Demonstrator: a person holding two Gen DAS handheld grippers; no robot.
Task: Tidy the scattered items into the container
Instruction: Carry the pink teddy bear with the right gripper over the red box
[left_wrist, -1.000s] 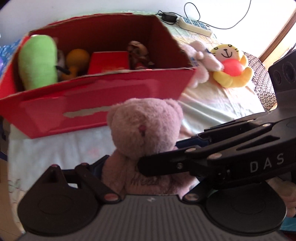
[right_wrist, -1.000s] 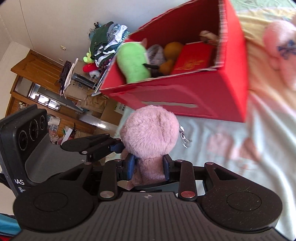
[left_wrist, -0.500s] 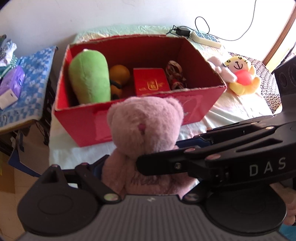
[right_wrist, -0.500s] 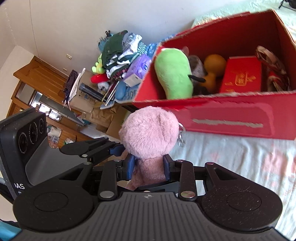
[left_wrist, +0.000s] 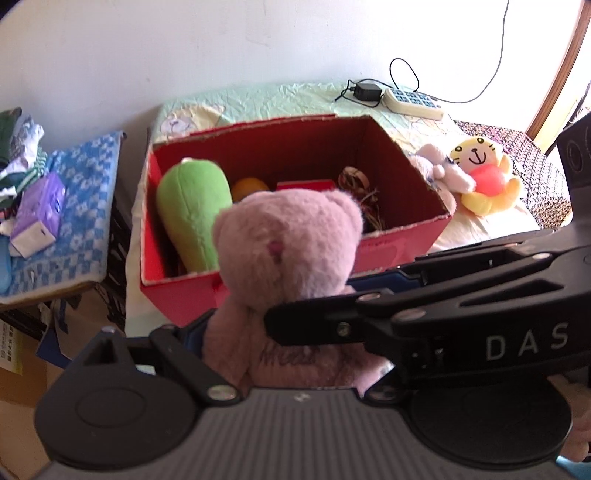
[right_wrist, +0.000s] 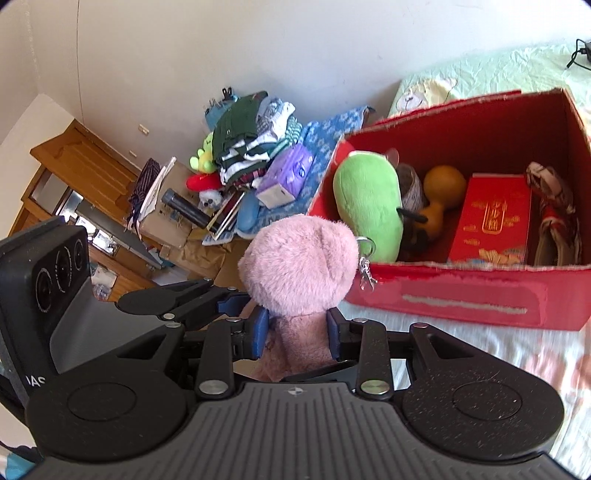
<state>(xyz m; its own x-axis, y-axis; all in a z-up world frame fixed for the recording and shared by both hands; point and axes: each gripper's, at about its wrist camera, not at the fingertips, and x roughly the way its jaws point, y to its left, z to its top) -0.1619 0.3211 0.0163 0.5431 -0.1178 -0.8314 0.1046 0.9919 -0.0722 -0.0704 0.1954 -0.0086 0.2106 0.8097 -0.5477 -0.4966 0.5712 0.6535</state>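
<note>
A pink bear (left_wrist: 284, 254) is held in the air by both grippers, short of the near wall of the red box (left_wrist: 402, 251), so the step in hand is judged to be the carry toward the container. The right gripper (right_wrist: 297, 338) is clamped narrowly on the bear's body just under the head, its blue pads (right_wrist: 260, 332) pressed into the plush on either side. The left gripper (left_wrist: 284, 354) is set much wider around the lower body; its left finger is seen against the plush, but the other side is hidden behind the right gripper's arm (so contact there cannot be confirmed). Inside the box a green plush (right_wrist: 369, 203), an orange gourd (right_wrist: 441, 199) and a red packet (right_wrist: 491, 218) are already laid, with open space left toward the front. A yellow cat toy (left_wrist: 484, 177) is left outside, beside the box's far end. The next move is judged to call for the bear to be brought over the rim, lowered into the free space, and let go by both grippers together, so that the keyring (right_wrist: 364, 264) hanging from it is not caught on the cardboard edge.
</note>
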